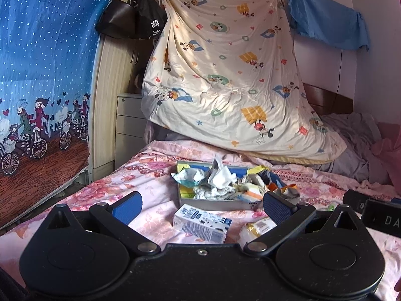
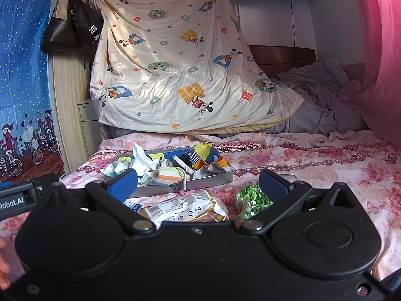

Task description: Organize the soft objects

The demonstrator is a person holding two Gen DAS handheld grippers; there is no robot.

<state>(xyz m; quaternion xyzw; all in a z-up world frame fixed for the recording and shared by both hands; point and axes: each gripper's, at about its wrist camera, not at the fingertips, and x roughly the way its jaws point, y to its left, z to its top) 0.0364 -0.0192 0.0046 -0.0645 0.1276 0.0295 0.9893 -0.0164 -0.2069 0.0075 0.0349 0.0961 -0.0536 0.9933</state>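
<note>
Right wrist: floral bedspread point(image 2: 325, 165) | cartoon sheet point(image 2: 180, 57) draped behind | tray point(image 2: 200, 184)

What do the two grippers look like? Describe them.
Both are matte black. The left gripper and right gripper each have two round housings, silver pivot bolts, linkage arms and blue textured fingertips. White lettering marks the left gripper's side block.

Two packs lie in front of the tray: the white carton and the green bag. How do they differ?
The white carton is a stiff printed box with flat faces; the green bag is a soft clear pouch full of small green pieces. The carton lies towards the left end of the grey tray, the bag past its right end, by the right gripper. Both lie loose on the floral sheet, outside the tray, ungripped.
</note>
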